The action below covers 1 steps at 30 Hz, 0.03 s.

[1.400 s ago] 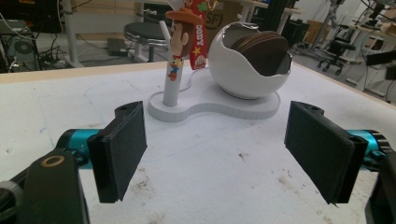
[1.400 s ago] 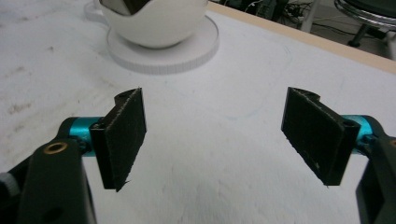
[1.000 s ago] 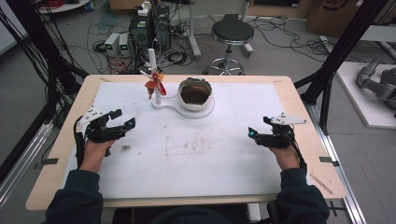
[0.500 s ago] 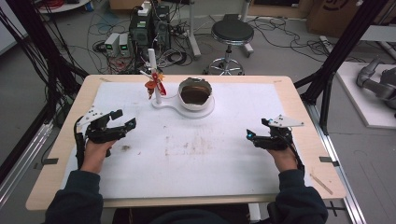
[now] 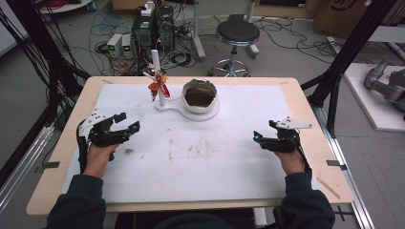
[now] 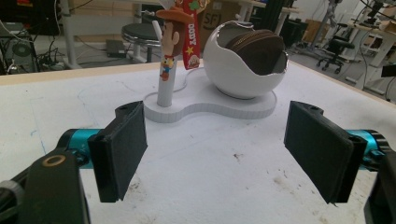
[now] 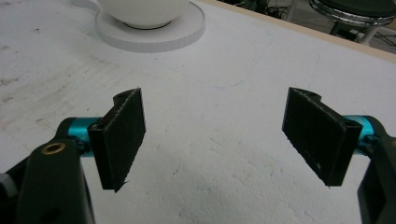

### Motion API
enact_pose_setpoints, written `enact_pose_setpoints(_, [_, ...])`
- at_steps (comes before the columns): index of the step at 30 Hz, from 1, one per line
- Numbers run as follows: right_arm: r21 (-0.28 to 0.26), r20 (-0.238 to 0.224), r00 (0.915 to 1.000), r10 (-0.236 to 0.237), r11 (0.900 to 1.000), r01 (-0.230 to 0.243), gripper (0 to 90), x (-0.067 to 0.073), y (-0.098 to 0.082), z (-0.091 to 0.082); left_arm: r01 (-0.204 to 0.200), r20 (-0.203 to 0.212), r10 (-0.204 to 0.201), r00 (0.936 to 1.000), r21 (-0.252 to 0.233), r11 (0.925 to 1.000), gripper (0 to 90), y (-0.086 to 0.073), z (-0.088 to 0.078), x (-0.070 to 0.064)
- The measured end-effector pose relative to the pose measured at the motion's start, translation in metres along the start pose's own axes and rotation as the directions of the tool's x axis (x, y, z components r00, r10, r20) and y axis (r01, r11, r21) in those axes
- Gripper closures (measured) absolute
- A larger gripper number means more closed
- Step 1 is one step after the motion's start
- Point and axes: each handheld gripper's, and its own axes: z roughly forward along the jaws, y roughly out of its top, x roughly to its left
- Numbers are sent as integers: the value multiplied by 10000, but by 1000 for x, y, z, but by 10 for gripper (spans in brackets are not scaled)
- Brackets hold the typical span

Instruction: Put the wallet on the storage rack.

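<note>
Two claws, left claw [image 5: 130, 122] and right claw [image 5: 258, 138], both released, rest well apart on our desk [image 5: 200, 162]; the eggshell-shaped holder [image 5: 199, 98] with keychain post [image 5: 159, 86] sits far-centre.

Even, bright overhead light, soft shadows, slightly soft focus

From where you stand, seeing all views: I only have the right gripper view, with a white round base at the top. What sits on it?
Observer: A white eggshell-shaped bowl holding a brown zippered pouch.
Operator: Anything beside the bowl?
Observer: A white post on the same base, carrying a cowboy figure keychain with a red strap.
Operator: And the left hand-held gripper?
Observer: The left hand-held gripper is open, pointing toward that stand, with nothing between its jaws.
</note>
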Motion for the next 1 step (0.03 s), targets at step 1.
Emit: enact_pose_setpoints(1, [-22, -13, 10000, -29, 10000, 29, 217, -1, 0, 0, 8, -4, -8, 10000, -21, 10000, 212, 0, 0, 0])
